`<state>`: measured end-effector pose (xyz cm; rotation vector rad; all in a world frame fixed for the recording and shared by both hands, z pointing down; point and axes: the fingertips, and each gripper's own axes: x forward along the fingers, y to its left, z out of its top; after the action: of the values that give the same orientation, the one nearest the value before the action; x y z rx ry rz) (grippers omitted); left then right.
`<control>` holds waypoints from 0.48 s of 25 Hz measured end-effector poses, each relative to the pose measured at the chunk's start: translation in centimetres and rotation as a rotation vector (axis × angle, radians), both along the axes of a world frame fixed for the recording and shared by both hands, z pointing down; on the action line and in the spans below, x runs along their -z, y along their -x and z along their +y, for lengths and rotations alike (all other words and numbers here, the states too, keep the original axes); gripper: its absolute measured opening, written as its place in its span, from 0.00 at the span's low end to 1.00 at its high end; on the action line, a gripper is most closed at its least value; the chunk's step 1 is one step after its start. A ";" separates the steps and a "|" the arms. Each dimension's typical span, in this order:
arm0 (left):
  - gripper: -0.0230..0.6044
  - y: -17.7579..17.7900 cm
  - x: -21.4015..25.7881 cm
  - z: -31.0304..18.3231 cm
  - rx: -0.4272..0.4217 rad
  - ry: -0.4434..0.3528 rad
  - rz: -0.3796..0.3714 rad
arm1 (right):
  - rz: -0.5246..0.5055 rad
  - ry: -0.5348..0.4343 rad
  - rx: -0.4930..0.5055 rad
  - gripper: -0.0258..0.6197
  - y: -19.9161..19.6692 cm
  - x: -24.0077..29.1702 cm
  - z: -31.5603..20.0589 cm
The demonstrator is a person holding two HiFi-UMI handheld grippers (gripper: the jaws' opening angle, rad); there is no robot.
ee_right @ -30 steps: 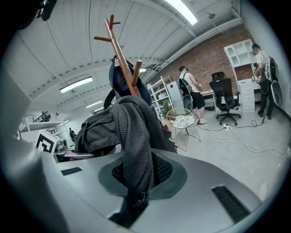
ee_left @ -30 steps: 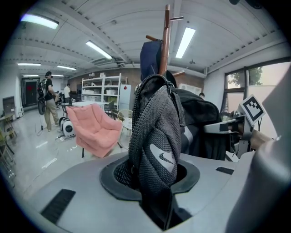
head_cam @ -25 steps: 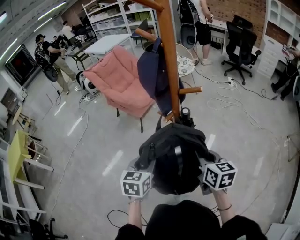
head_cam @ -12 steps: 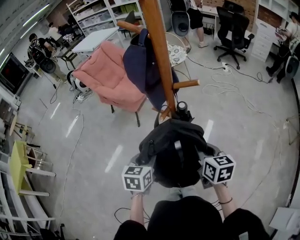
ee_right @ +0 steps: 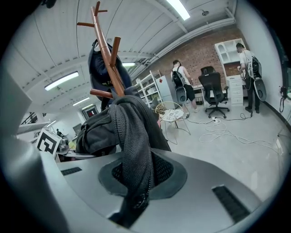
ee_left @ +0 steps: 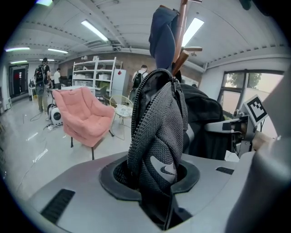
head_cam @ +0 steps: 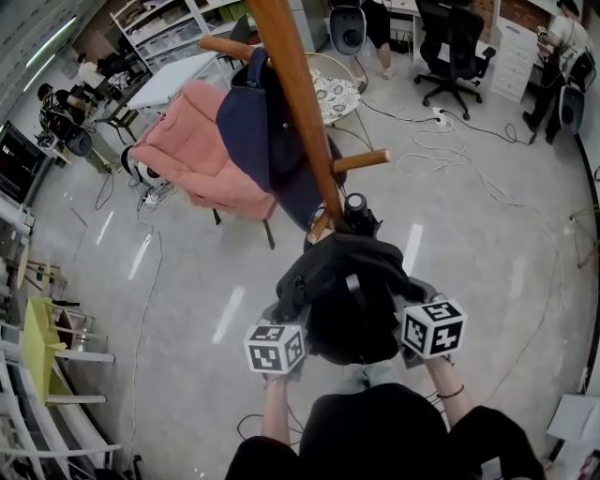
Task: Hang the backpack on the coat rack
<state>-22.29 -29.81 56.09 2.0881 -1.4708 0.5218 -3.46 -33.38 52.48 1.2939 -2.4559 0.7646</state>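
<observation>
**Q:** What differs from the earlier head view?

**A:** The wooden coat rack (head_cam: 298,112) now leans from the top centre further toward the left of the frame. The pink armchair (head_cam: 192,155) and the navy garment (head_cam: 258,131) hung on an upper peg have both slid toward the upper left. The black backpack (head_cam: 347,291) stays at lower centre, with its top close under the rack's lowest pegs. Whether it catches on a peg cannot be told.

**Q:** And the grippers?

**A:** The left gripper (ee_left: 154,179) has its jaws clenched on a thick fold of the backpack's zip-edged mesh. The right gripper (ee_right: 136,179) pinches a thinner mesh strap of the backpack, with its jaws almost together.

**Q:** Containers?

**A:** The backpack's contents are hidden. The white shelving (head_cam: 169,28) at upper left holds pale boxes (head_cam: 176,36).
</observation>
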 end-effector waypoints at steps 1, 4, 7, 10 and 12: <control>0.25 0.0 -0.3 -0.2 -0.003 0.002 0.001 | 0.002 0.001 -0.003 0.09 0.0 -0.2 -0.1; 0.25 0.2 -1.1 -0.5 -0.006 0.014 0.005 | 0.006 0.008 -0.008 0.09 0.2 -0.9 -0.2; 0.25 0.6 -1.7 -0.6 -0.009 0.023 0.007 | 0.013 0.010 -0.012 0.09 0.6 -1.3 -0.2; 0.25 0.7 -2.0 -1.2 -0.018 0.020 0.009 | 0.014 0.001 -0.017 0.09 0.7 -1.4 -0.5; 0.25 0.8 -2.3 -1.6 -0.021 0.018 0.007 | 0.015 -0.005 -0.020 0.09 0.7 -1.7 -0.8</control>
<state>-23.06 -31.36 58.39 2.0909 -1.4370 0.5338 -4.17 -34.16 54.21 1.3235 -2.4381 0.7522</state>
